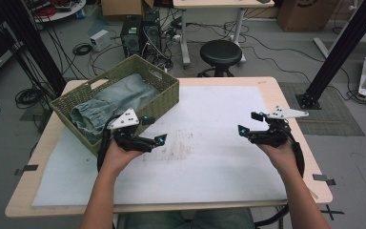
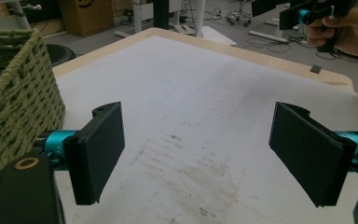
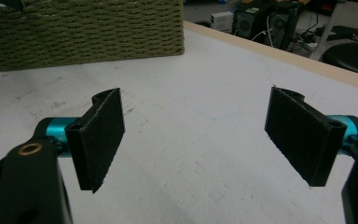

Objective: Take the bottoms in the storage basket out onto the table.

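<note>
A black stool [image 1: 220, 52] stood behind the table [image 1: 266, 85], its white mat [image 1: 219, 109] smudged. Cables [image 1: 82, 48] sprawled by what looked like computer towers [image 1: 140, 34].

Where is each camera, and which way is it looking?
High view: sits above the person's side of the table, looking forward and down; both forearms, the left gripper and the right gripper show.
Left gripper view: rides on the left gripper, looking across the white mat between its open jaws; the other hand shows far off.
Right gripper view: rides on the right gripper, facing the woven basket; its open jaws show.
Shared: all three show the basket and mat.
</note>
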`<state>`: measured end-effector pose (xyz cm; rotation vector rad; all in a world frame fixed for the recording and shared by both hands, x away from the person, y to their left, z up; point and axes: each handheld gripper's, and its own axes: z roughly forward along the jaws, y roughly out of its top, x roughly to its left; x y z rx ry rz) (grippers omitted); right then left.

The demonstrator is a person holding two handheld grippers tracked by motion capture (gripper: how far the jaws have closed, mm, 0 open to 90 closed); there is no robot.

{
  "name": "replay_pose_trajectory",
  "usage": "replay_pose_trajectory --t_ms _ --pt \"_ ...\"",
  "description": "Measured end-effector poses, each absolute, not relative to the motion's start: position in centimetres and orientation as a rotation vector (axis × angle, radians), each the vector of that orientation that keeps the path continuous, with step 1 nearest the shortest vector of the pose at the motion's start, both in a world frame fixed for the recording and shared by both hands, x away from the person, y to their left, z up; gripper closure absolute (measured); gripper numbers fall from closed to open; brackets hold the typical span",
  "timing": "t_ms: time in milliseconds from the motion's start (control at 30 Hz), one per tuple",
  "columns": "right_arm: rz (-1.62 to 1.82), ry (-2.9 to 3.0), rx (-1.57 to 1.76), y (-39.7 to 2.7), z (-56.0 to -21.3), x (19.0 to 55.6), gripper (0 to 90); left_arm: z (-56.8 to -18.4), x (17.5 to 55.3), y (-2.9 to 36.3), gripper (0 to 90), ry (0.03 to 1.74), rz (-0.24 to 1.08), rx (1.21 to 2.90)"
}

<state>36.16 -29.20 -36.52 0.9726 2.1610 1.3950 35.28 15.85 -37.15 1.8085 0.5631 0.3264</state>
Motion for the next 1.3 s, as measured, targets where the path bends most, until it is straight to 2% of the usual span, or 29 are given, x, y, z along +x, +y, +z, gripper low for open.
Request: replay_pose_trajectory --t_ms 333,733,1067,1300 --pt "1.371 2.181 0.968 -29.4 -36.6 35.8 20.2 -36.6 35.2 15.2 18.1 0.554 0.337 1.807" --pt "1.349 2.174 0.987 -30.5 -37.1 34.5 20.3 -36.3 35.9 12.4 18.1 0.498 0.295 1.869" --pt "1.354 2.181 0.979 -30.3 -37.0 34.4 20.2 -35.5 35.7 13.2 18.1 0.522 0.320 1.854" --pt "1.357 2.177 0.987 -30.4 -37.0 34.4 20.2 -32.7 36.4 15.6 18.1 0.532 0.393 1.886"
